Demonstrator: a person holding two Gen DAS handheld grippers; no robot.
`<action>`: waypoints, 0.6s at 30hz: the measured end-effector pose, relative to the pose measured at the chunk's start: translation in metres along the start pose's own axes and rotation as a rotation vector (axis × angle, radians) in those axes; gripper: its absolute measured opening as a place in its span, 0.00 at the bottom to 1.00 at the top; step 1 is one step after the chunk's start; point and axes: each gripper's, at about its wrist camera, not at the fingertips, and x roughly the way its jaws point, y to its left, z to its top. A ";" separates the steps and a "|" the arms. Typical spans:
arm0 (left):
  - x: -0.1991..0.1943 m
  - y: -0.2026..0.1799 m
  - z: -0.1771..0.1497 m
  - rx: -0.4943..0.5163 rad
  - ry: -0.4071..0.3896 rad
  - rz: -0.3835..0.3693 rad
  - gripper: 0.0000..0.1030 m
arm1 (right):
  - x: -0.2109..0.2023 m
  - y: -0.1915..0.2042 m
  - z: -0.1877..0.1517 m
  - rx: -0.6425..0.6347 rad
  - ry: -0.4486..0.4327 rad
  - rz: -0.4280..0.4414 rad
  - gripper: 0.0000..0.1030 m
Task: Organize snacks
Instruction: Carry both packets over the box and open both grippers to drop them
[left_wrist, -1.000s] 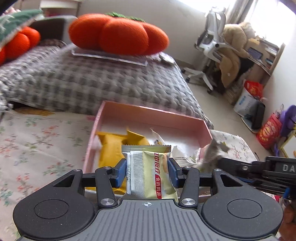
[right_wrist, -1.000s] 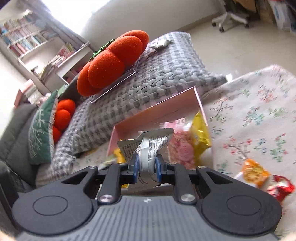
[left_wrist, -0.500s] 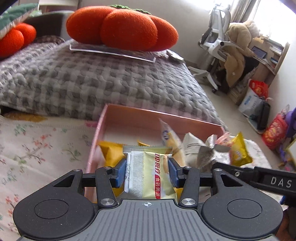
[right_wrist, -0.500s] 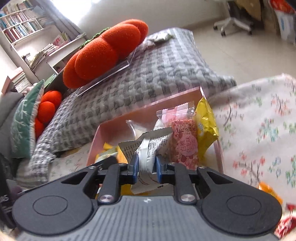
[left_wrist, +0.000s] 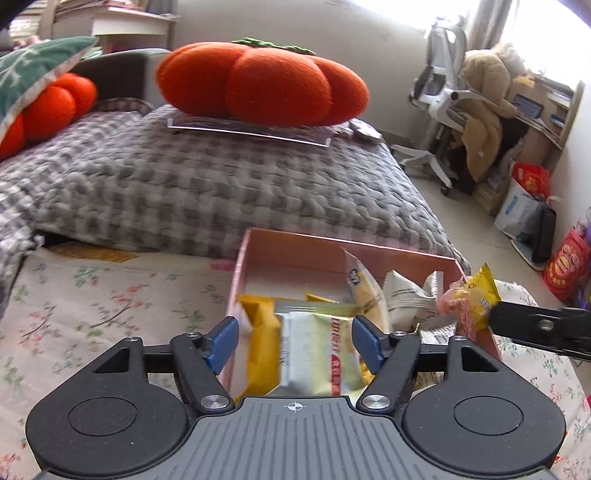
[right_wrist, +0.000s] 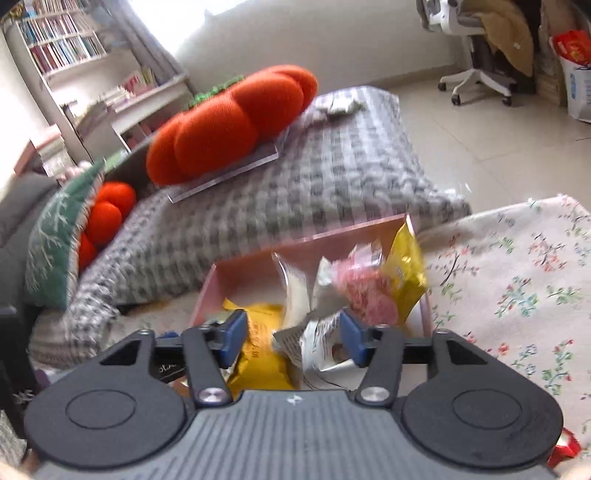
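Note:
A pink box (left_wrist: 332, 245) (right_wrist: 255, 264) lies on the floral cloth and holds several snack packets. My left gripper (left_wrist: 295, 341) hangs over its near end, jaws opening. A cream and yellow packet (left_wrist: 317, 354) sits loose between the pads, blurred, dropping onto a yellow packet (left_wrist: 258, 332). My right gripper (right_wrist: 291, 336) is over the same box, jaws opening too. A grey-white printed packet (right_wrist: 317, 341) lies between its pads, close to the right one, no longer pinched. Pink (right_wrist: 365, 291) and yellow (right_wrist: 402, 273) packets lean at the box's right wall. The right gripper's arm (left_wrist: 543, 328) shows at the right of the left wrist view.
A grey checkered blanket (left_wrist: 221, 184) rises just behind the box, with an orange pumpkin cushion (left_wrist: 266, 81) on top. Floral cloth (right_wrist: 517, 277) spreads to the right. A red wrapper (right_wrist: 563, 446) lies at the near right. An office chair (left_wrist: 443, 99) stands far right.
Both grippers have opened and let go of their packets, which now lie loose over the box. Both views have shifted a little towards the box.

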 end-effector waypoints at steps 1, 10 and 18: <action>-0.005 0.002 0.000 -0.008 -0.005 0.016 0.70 | -0.005 0.001 0.000 -0.006 -0.003 -0.004 0.53; -0.051 -0.007 -0.019 0.002 0.025 0.126 0.75 | -0.041 -0.009 -0.013 -0.048 0.020 -0.090 0.62; -0.074 -0.021 -0.052 -0.064 0.136 0.060 0.76 | -0.075 -0.015 -0.035 -0.126 0.021 -0.178 0.68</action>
